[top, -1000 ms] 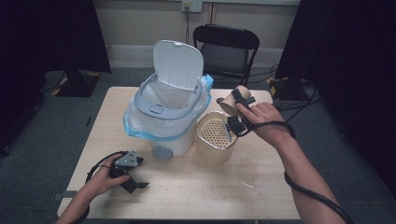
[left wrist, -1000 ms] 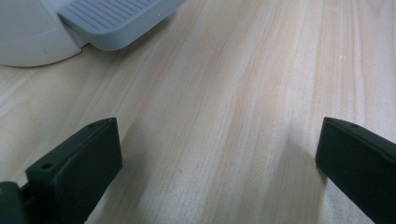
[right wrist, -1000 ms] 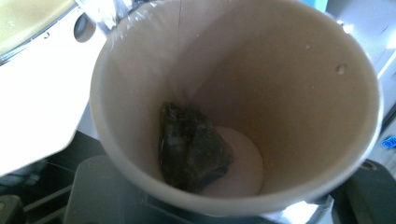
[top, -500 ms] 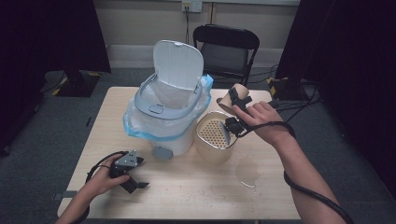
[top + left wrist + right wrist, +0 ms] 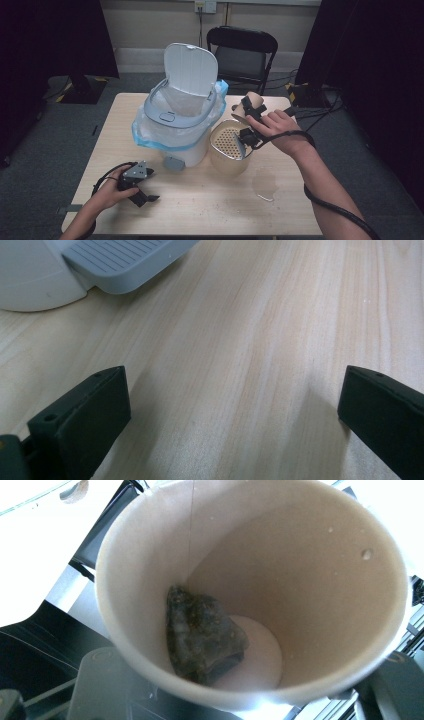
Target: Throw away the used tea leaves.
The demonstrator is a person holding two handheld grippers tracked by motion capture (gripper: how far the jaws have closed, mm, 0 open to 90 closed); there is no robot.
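- The right hand-held gripper (image 5: 248, 116) is clamped on a paper cup (image 5: 251, 104), held tilted in the air above the strainer (image 5: 228, 145), just beside the open bin (image 5: 175, 120).
- The left hand-held gripper (image 5: 141, 192) rests on the bench (image 5: 210, 200) with its jaws wide apart and nothing between them; the bin's pedal (image 5: 117, 262) lies just ahead of it.
- Risk: the wet teabag (image 5: 202, 632) clings to the cup's wall and floor, so it may stick instead of dropping, or fall late and miss the bin.
- Risk: its string (image 5: 190, 530) runs up over the rim and could snag, leaving the bag dangling.
- Risk: a thin paper cup squeezed at the side can buckle or slip round in the jaws.
- A puddle (image 5: 265, 184) already sits on the bench; more drips could follow from a tilted cup.
- The cup is plain tan, white-bottomed inside, beaded with droplets, drained of liquid; the bag is dark and sodden.
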